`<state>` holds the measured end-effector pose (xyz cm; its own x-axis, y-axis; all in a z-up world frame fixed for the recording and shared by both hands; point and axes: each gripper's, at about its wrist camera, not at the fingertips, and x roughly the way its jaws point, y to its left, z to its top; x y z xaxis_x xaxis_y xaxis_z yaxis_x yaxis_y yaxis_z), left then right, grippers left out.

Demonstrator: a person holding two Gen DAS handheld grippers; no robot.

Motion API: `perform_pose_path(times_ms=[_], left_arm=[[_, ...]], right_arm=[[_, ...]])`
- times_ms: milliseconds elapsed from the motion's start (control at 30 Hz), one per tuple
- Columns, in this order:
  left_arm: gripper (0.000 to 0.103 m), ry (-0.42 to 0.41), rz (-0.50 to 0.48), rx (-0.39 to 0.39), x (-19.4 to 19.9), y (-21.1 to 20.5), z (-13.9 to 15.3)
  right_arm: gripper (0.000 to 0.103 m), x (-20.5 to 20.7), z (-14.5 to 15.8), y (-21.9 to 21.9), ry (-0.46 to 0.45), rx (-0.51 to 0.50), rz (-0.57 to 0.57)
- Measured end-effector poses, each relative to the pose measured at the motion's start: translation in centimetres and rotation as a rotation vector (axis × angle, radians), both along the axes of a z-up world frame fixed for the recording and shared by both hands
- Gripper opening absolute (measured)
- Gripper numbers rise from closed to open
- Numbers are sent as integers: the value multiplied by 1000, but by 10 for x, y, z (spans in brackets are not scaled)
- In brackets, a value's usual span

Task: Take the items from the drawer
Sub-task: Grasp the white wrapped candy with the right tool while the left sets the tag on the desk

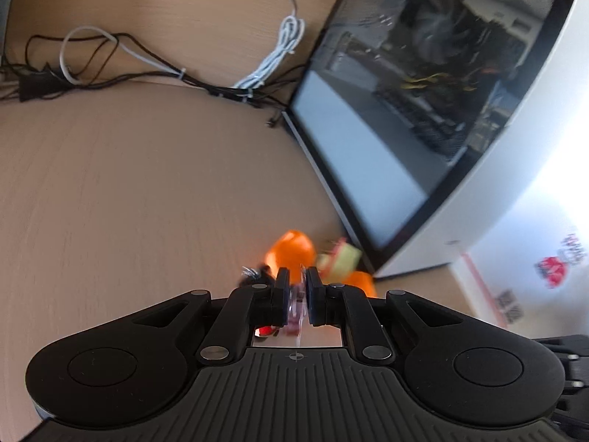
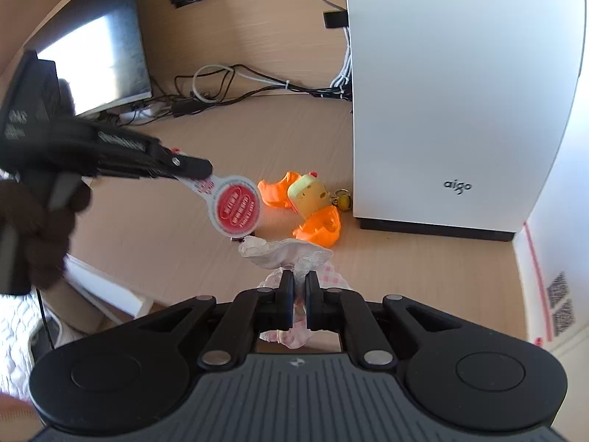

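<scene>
Carrying both items to the desk (image 2: 154, 191), I keep the left gripper (image 2: 206, 171) clamped on the tag (image 2: 235, 208), the right gripper (image 2: 299, 294) pinched on the cloth (image 2: 287, 254), lowering each clear of the toy (image 2: 313, 210).

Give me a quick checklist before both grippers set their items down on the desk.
1. Left gripper shut on the round red-and-white tag: ok.
2. Right gripper shut on the pink checked cloth: ok.
3. Bare desk in front of the orange duck toy: ok.
4. White computer case clear of both grippers: ok.
5. Cloth hanging free of the tag: cannot tell.
6. Drawer emptied: cannot tell, it is out of view.
</scene>
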<state>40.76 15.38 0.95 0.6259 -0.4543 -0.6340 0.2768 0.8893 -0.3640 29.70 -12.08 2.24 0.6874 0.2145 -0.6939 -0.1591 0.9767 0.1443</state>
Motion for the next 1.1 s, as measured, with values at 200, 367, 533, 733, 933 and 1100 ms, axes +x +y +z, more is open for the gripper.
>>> perform_pose_path(times_ms=[200,367,533,733,933,1100], left_arm=[[17,-138,62,58,5,6,5],[17,-137,124,46,2,28,16],[17,-33,161,-8,-16,50,7],[17,29,137,139,-43,38,-16],[17,30,60,159,-63,32,-27],[17,28,29,181,-69,29,-27]], right_arm=[[6,26,-6,14,-21,-22,-1],[6,44,-8,12,-35,-35,-35],[6,58,-7,10,-58,-24,-44],[6,90,-13,26,-76,-28,-19],[8,118,-18,49,-95,-50,12],[12,125,-22,58,-84,-68,0]])
